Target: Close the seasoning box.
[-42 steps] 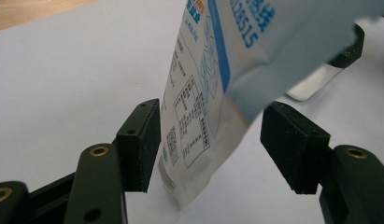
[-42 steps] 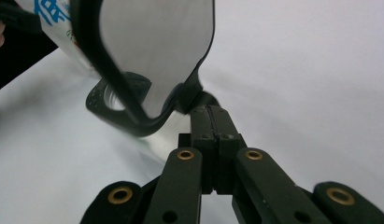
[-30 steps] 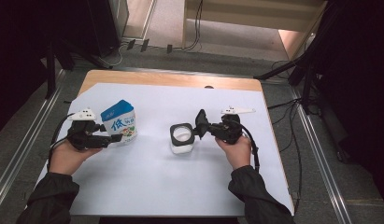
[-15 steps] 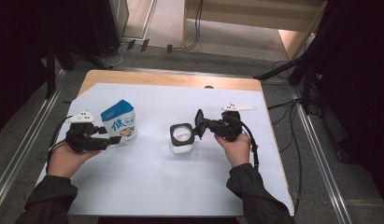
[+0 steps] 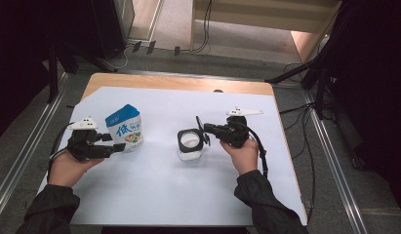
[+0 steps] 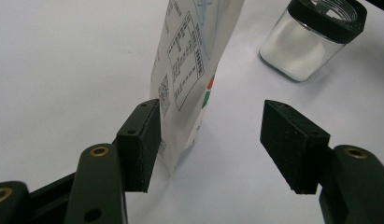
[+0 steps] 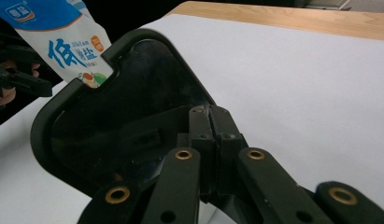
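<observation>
- Lid off and held up: we have the right gripper beside the square clear glass jar with a black collar, its jaws pinched tight together on the black rounded-square plastic lid, which stands on edge just clear of the jar's open mouth.
- In the right gripper view the lid fills the foreground, with the two jaw pads meeting flat on its rim.
- Jar sits mid-table on the white paper sheet, part full of white grains, mouth uncovered.
- Over on the other side, we see the left gripper at the foot of the blue-and-white printed salt pouch, which stands upright, well apart from the jar.
- In the left gripper view its jaws stand apart around the pouch's lower edge: one pad looks to touch the pouch, the other is clear of it, so no grip yet. Whether that near pad truly presses, we can't quite tell from this angle.
- Step in hand, as we read it: jar is opened, pouch is about to be taken for a refill.
- Next move calls for the left jaws to close squarely on the pouch low down, firm enough that the soft pack doesn't fold or slip, then a lift towards the jar.
- Meanwhile the right hand needs to park the lid aside, clear of the jar's mouth.
</observation>
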A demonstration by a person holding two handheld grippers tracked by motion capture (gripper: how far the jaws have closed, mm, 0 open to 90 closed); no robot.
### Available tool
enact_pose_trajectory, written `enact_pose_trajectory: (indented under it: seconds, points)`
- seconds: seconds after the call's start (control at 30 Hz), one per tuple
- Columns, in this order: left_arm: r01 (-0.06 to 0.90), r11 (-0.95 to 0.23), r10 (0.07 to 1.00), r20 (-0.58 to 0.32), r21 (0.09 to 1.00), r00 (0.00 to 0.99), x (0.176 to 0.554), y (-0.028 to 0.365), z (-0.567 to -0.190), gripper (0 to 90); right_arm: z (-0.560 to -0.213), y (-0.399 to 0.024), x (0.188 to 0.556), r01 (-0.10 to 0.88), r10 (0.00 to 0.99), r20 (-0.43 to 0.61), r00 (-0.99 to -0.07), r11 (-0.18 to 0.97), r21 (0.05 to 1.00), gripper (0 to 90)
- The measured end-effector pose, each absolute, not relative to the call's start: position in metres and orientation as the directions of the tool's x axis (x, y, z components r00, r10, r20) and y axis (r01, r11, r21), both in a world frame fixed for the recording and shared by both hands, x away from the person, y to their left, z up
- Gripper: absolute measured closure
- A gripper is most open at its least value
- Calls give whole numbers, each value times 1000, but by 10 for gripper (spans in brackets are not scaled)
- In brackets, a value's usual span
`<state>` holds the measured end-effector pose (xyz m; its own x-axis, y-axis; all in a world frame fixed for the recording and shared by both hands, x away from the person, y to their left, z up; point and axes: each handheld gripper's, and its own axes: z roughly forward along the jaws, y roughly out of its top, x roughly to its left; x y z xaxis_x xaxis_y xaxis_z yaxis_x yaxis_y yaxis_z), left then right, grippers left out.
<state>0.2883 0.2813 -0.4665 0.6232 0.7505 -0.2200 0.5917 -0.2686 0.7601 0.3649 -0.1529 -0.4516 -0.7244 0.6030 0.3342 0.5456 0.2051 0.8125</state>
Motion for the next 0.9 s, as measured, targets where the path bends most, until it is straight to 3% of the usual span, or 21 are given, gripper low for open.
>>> enact_pose_trajectory:
  seconds: [0.3, 0.67, 0.9]
  points:
    - [589, -267, 753, -216, 763, 621, 285, 282, -467, 393, -456, -137, 363, 525, 577, 300, -759, 271, 807, 896]
    - [589, -267, 757, -212, 762, 618, 283, 284, -467, 389, -452, -148, 365, 504, 596, 273, -755, 262, 823, 695]
    - [591, -267, 758, -213, 761, 617, 282, 284, -466, 386, -454, -164, 365, 510, 627, 264, -733, 249, 823, 620]
